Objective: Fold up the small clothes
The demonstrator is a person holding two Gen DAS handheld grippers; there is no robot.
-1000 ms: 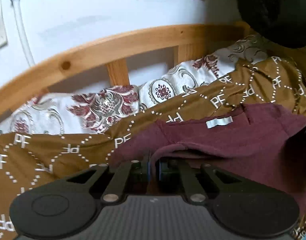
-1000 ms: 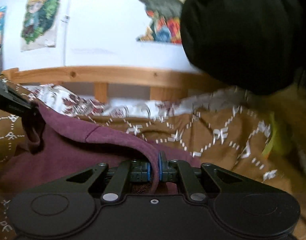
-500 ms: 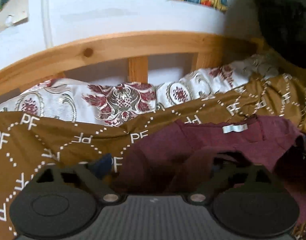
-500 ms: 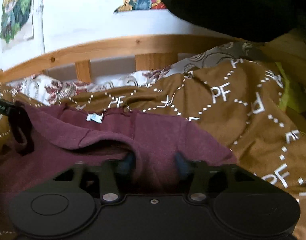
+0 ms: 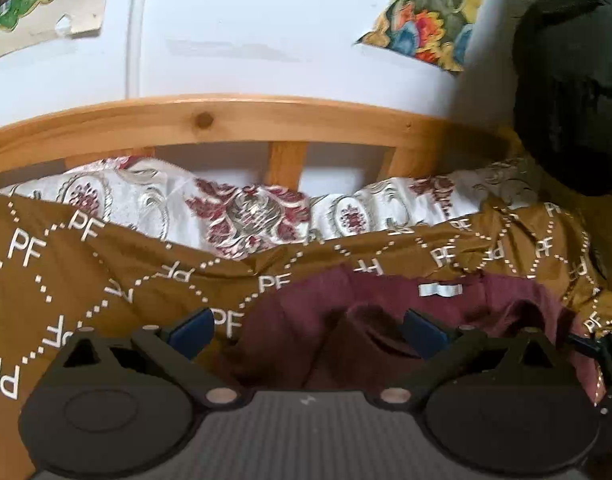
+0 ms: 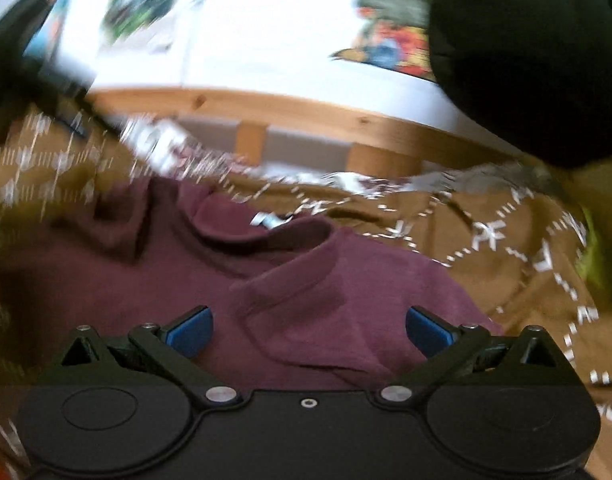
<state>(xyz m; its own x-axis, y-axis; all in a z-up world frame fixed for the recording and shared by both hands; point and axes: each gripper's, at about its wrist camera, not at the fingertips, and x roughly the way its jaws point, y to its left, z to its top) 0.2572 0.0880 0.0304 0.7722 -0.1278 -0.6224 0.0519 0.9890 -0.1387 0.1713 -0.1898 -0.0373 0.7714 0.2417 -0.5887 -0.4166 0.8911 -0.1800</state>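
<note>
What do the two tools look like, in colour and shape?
Both look alike. The left tool and the right tool each have a black body with two round discs, black angled link arms with silver pivot screws, and blue pads on the fingertips. The left body has a grey ribbed middle; the right one is plain black. No cables or sleeves show.

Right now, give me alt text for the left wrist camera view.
The open left gripper hovers over a rumpled maroon shirt lying on a brown blanket printed with PF letters. Behind are a patterned white pillow, a wooden headboard and a white wall.
</note>
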